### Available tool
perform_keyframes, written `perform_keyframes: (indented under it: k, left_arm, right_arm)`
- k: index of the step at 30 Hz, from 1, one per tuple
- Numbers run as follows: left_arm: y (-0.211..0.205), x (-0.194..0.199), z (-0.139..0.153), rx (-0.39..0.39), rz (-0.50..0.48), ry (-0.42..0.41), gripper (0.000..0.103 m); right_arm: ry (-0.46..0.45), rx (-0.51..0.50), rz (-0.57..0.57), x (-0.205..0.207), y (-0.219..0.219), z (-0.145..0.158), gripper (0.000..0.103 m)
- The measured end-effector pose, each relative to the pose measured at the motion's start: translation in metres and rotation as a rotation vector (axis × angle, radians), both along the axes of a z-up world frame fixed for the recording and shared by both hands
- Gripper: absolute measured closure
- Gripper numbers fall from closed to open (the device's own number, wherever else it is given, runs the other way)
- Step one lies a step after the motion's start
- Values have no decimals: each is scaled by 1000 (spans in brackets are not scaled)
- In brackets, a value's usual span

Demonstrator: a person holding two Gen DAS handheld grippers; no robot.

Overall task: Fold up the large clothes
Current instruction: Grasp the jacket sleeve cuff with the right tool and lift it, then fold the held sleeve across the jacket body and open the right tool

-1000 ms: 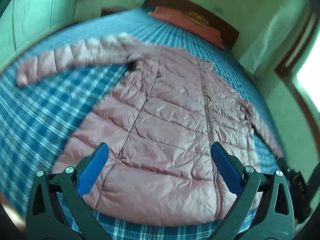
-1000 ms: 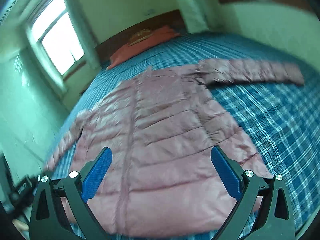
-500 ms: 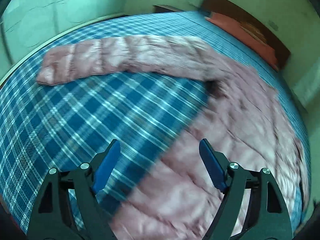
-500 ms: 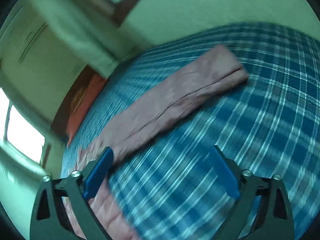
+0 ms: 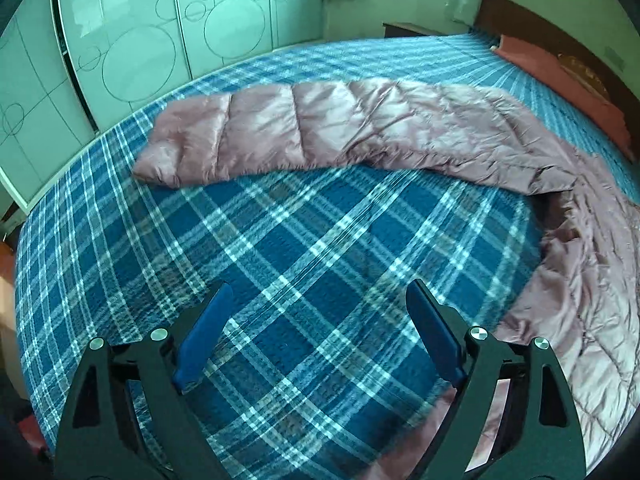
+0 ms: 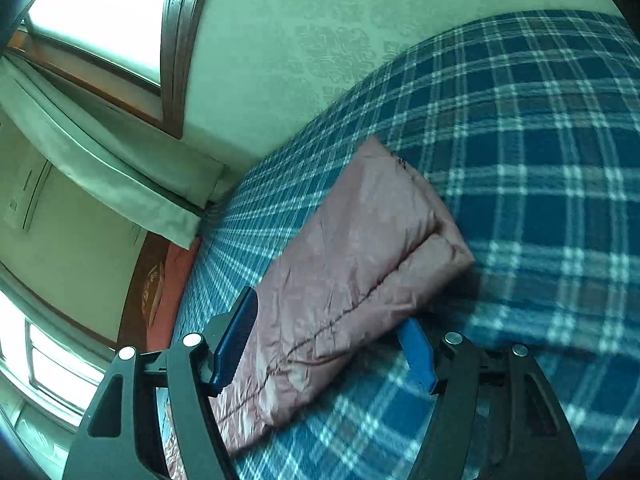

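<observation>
My right tool [image 6: 328, 334] straddles the sleeve [image 6: 352, 276] of the pink down jacket [image 5: 460, 128] with its jaws apart, gripping nothing; my left tool [image 5: 320, 316] hovers open over bare plaid bed [image 5: 280, 240], the jacket's body just to its right. Closing now, I judge the slick quilted shell could slip free, or the bedspread be pinched along with it. Farther off, the other sleeve [image 5: 256, 128] lies outstretched, unfolded.

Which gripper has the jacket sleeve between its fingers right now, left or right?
The right gripper: the pink sleeve runs between its open fingers. The left gripper has only plaid bedspread between its fingers, with the sleeve lying farther ahead.
</observation>
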State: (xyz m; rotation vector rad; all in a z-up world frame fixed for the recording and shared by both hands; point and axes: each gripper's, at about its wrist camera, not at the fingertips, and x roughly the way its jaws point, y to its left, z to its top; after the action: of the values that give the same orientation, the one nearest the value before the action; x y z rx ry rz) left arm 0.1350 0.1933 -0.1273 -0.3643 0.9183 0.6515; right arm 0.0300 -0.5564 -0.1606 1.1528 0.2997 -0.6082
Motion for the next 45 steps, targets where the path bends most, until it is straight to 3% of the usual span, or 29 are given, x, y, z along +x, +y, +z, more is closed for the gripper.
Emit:
perform_keyframes:
  k: [1,2,3,7,11,17,26,32,41,44,45]
  left_arm:
    - [3,0,-3,-11,3,7,15]
    - [5,0,-5,-19,2,7,15]
    - [5,1,-5,-18,0,4,14]
    - [11,3,-4,31,-12,26,14]
    - [24,10,-4,95,-8,44,14]
    - [40,13,-13,49,-7,35,10]
    - [39,9,-12,54,-16,19,9]
    - [50,11,-13,53,-9,16,6]
    - [54,14,-24,59,-3,9,3]
    - [55,14,-23,59,-4,10,3]
    - [57,14,-24,59,-4,10,3]
  right_arm:
    - [10,-6,25,7,-1,1,74]
    - [17,-10,42,11,-1,0,85]
    - [36,-43,57,16,3,9,89]
    - [52,-212,143,37,41,50,90]
    - [53,-373,324,81,113,96,90]
    - [48,-536,604,163,248,128,90]
    - [54,-562,903,243,399,107,90]
    - [92,-562,1055,254,477,78,90]
    - [221,-554,1309,263,538,39,90]
    - [228,-531,1370,260,541,35,84]
    - [217,-517,1383,257,540,36,77]
